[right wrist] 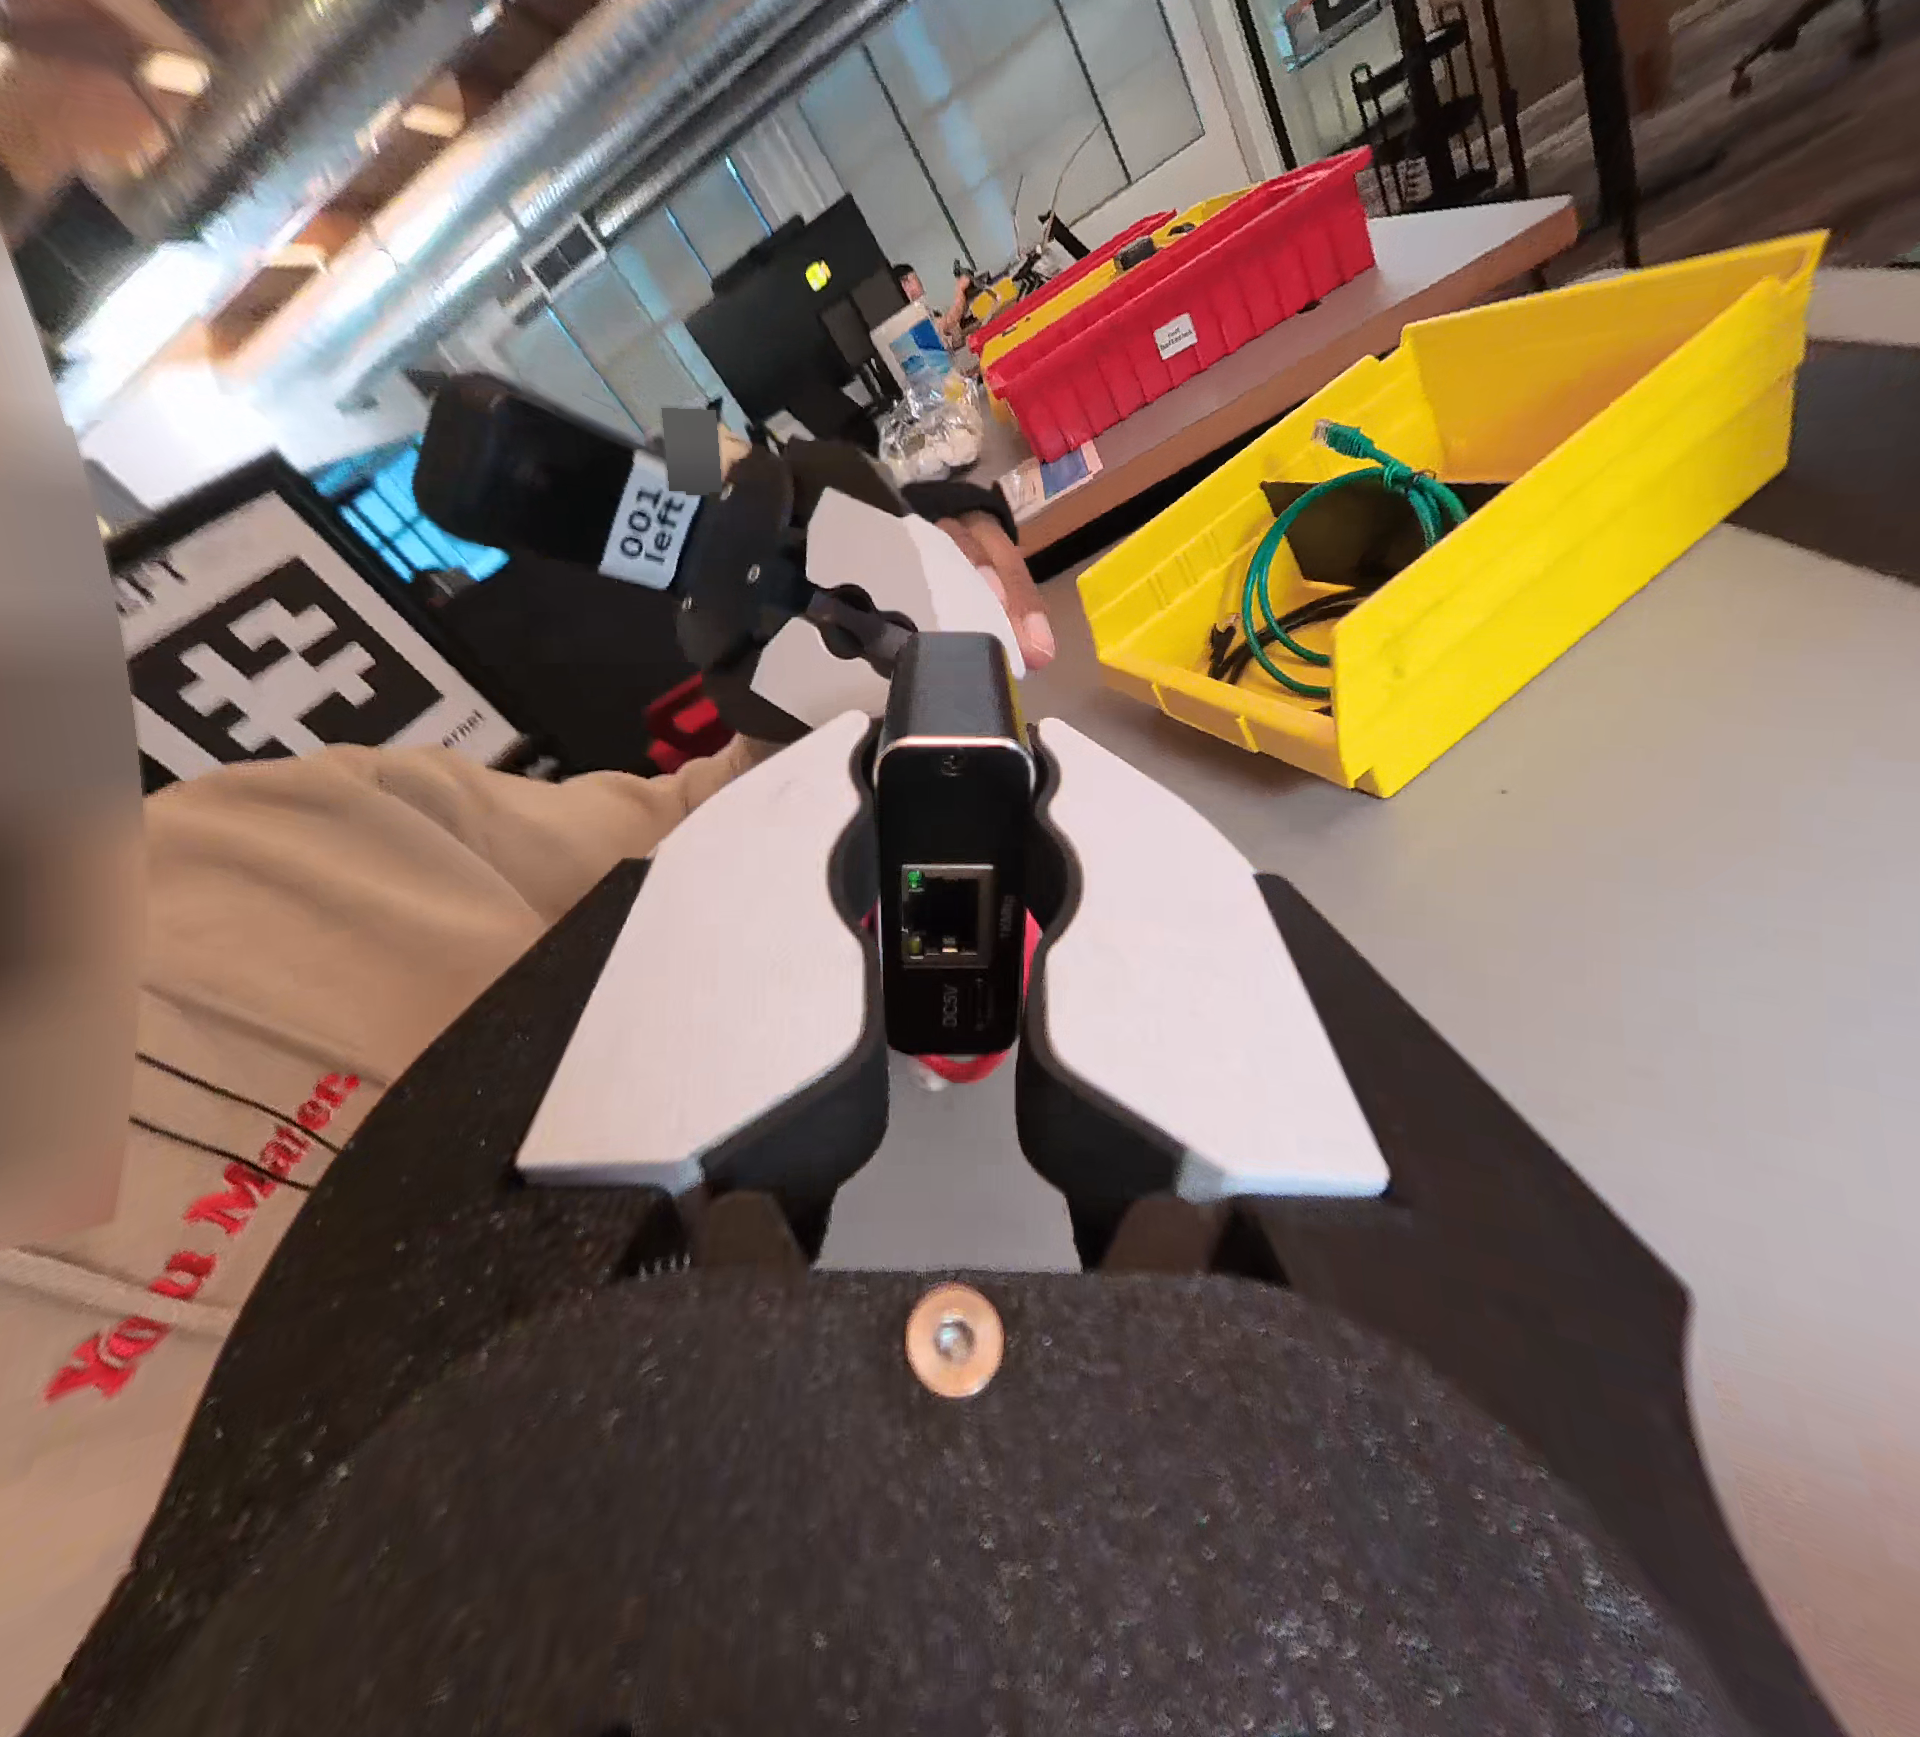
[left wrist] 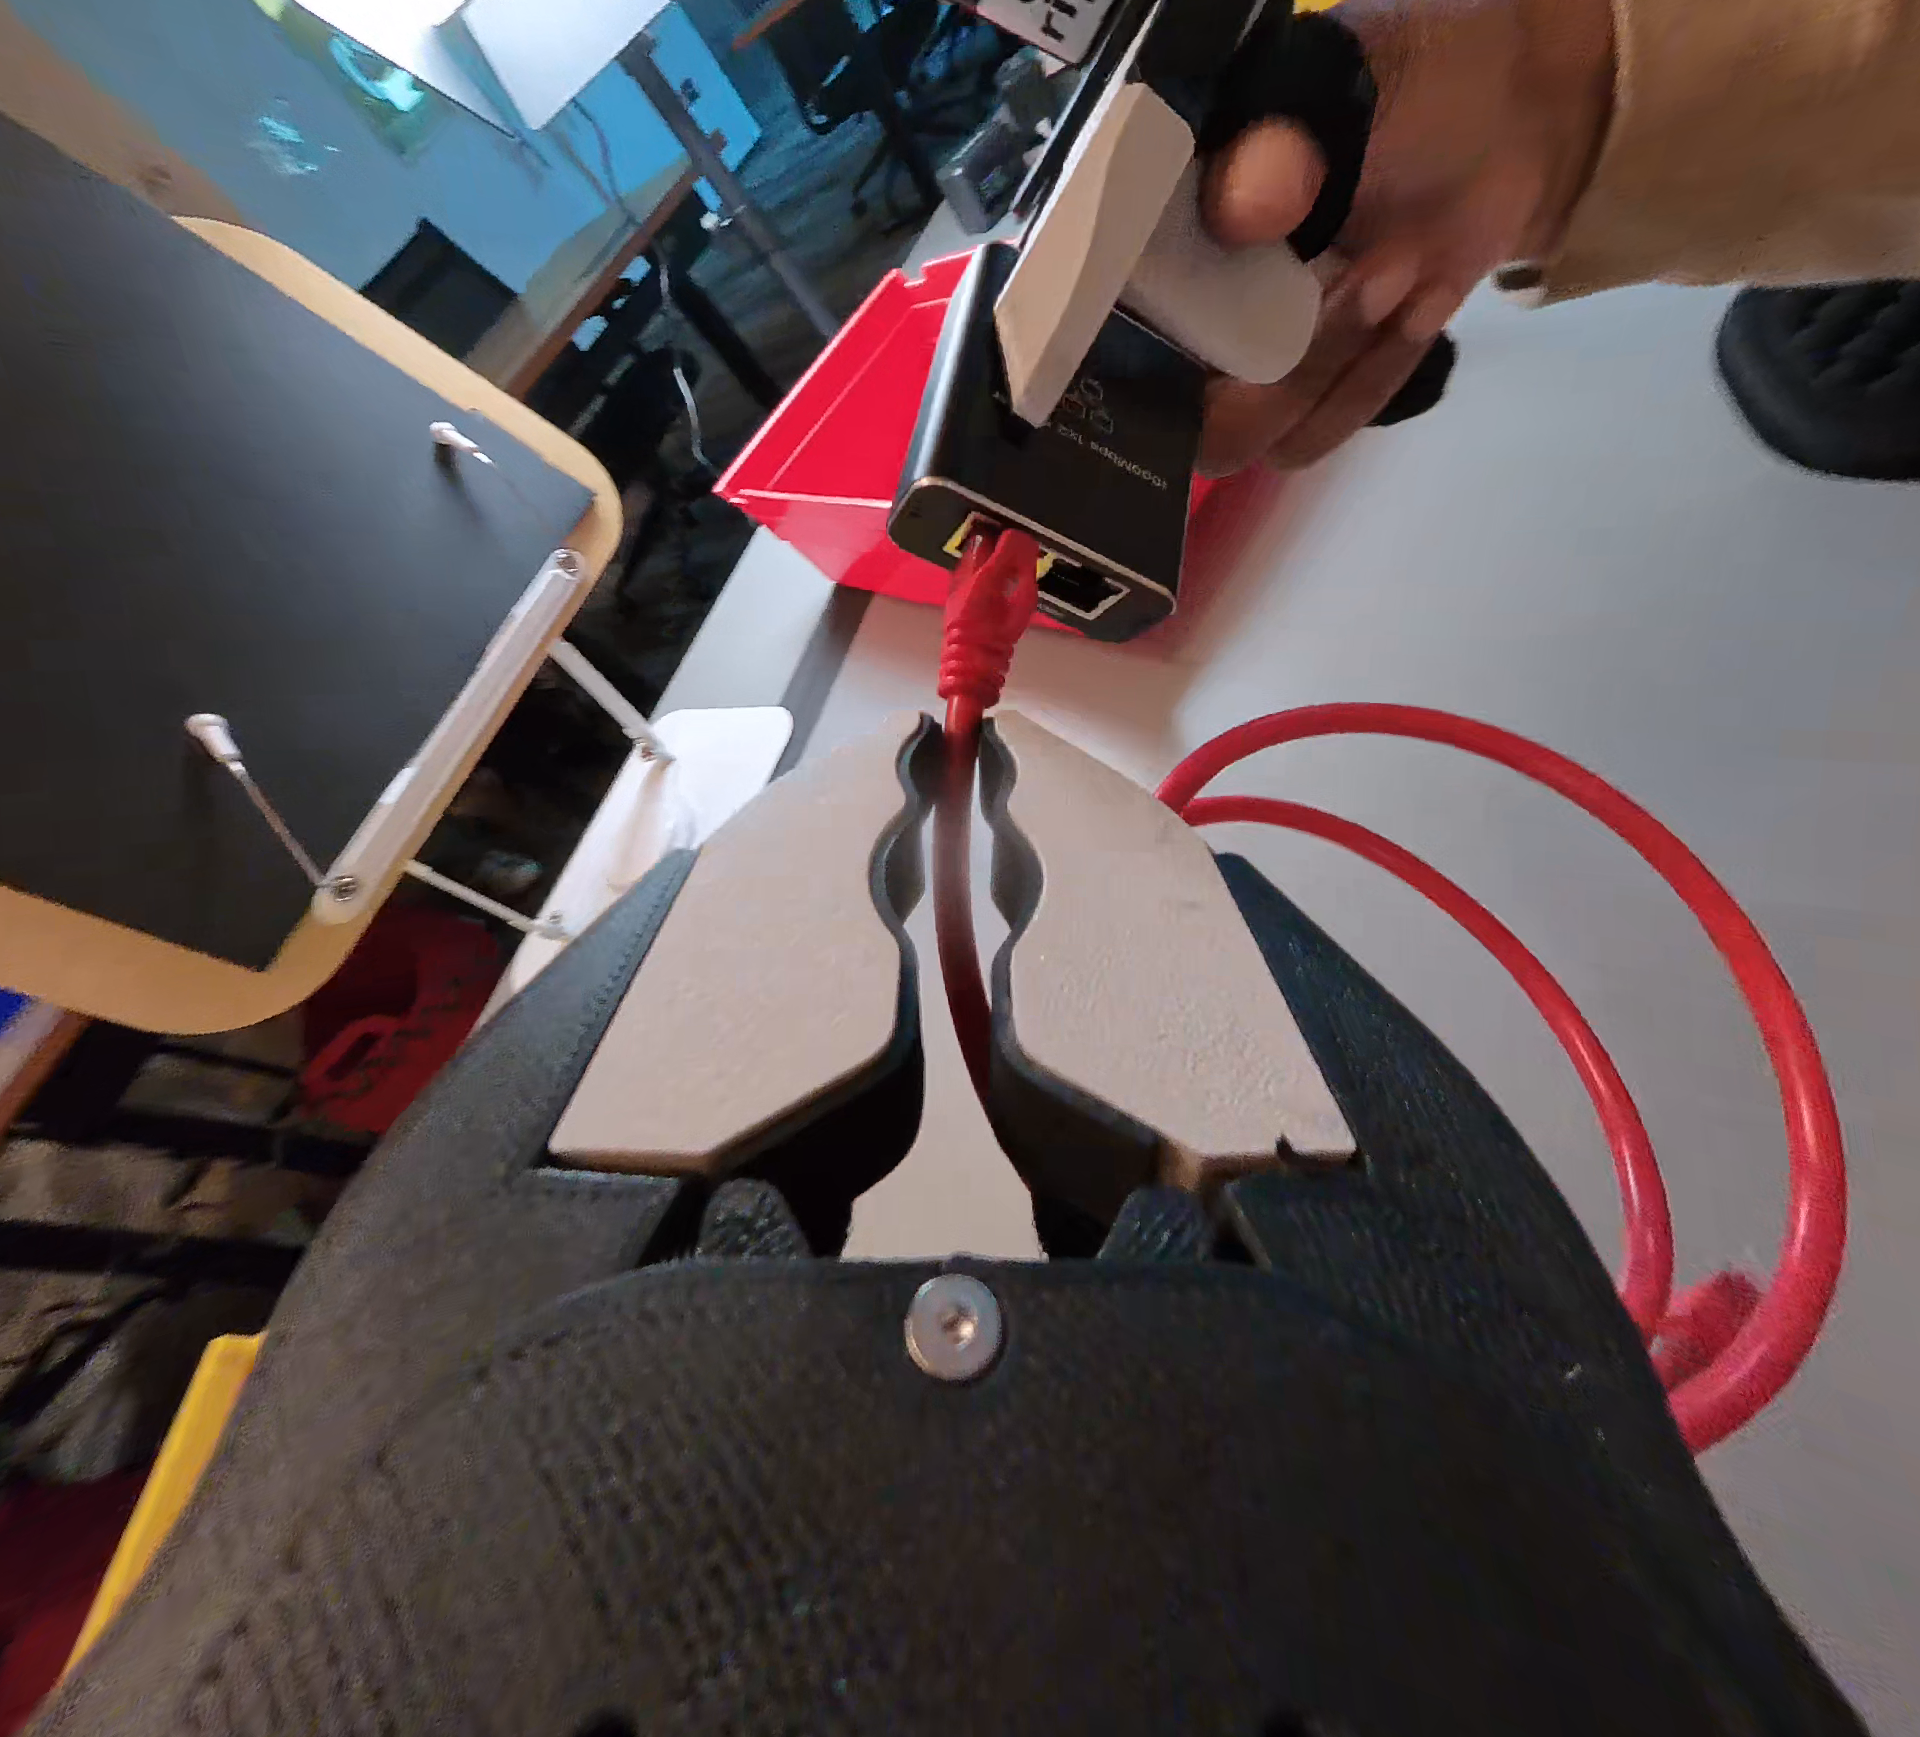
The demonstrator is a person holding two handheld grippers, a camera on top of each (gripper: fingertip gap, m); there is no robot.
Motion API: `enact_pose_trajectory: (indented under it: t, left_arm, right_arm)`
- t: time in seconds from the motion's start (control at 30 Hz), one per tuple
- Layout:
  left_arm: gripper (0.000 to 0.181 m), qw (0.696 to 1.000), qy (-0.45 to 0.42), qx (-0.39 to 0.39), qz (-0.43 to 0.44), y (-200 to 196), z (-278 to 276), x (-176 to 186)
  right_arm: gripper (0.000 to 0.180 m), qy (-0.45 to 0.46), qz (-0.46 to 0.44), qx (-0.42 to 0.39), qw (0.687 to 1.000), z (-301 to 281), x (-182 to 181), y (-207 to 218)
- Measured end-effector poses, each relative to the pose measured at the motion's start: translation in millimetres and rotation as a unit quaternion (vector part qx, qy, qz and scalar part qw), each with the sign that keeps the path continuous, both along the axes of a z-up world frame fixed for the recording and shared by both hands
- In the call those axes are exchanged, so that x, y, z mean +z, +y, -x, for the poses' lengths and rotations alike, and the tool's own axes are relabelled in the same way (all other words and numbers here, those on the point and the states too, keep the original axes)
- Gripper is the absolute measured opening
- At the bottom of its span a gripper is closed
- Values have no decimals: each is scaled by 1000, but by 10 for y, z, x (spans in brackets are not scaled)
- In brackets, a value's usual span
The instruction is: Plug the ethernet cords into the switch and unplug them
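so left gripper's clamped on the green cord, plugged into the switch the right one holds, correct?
Not quite: the cord in the left gripper is red, as the left wrist view shows. The rest stands: it is plugged into the switch, which the right gripper holds.

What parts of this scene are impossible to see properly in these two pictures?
- Left wrist view: whether the red cord's plug is fully seated in the switch; too small.
- Left wrist view: the cord's far end; blurred behind the left tongs.
- Right wrist view: that plugged port; the switch's body in the right tongs hides it.
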State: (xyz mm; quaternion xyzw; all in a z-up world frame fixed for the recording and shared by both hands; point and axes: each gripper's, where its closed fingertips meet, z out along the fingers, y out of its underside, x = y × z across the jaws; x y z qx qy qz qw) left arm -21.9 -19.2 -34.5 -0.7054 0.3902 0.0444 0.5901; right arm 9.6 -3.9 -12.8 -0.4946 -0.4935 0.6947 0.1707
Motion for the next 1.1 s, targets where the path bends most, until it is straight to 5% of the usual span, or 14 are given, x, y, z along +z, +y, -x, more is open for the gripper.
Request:
enact_pose_trajectory:
  t: [0.17,0.27,0.5,0.7,0.87,1.1]
  left_arm:
    - [6,999,49,10,2,45,56,-145]
    - [6,996,-58,-34,59,23,13,-159]
    - [5,920,-325,-146,163,-56,16,0]
    - [6,846,-427,-214,236,-142,-45,37]
    - [5,789,-480,-262,280,-184,-207,-8]
    - [5,752,-497,-305,306,-249,-392,-56]
  right_arm:
    - [24,-29,42,-3,999,63,-138,50]
    - [24,-3,18,-6,1000,65,-70,50]
    - [41,93,-140,-29,985,-158,270,43]
    - [74,96,-404,-92,905,-222,182,94]
    - [84,95,-372,-46,922,-138,48,-69]
    - [76,145,-295,20,944,-133,10,-306]
